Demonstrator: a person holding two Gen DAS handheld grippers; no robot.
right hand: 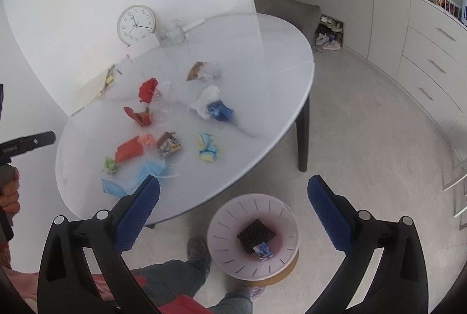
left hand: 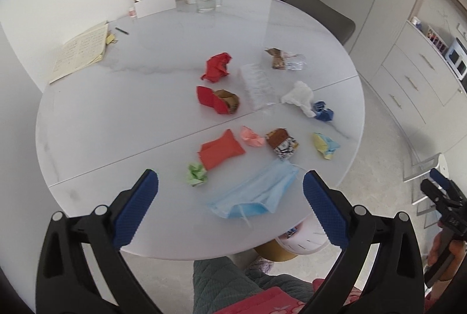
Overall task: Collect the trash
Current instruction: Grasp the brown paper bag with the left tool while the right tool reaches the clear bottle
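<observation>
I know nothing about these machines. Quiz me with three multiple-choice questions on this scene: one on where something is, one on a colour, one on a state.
1. Where is the waste bin?
A. On the table
B. On the floor beside the table
C. On the chair

2. What colour is the face mask at the near edge of the table?
A. Light blue
B. Black
C. Yellow

3. How are the right tongs held?
A. Shut on a wrapper
B. Shut on nothing
C. Open, holding nothing

Answers:
1 B: the right wrist view shows the bin standing on the floor below the table edge.
2 A: both views show it pale blue.
3 C: the blue pads stand wide apart with only floor and bin between them.
</observation>
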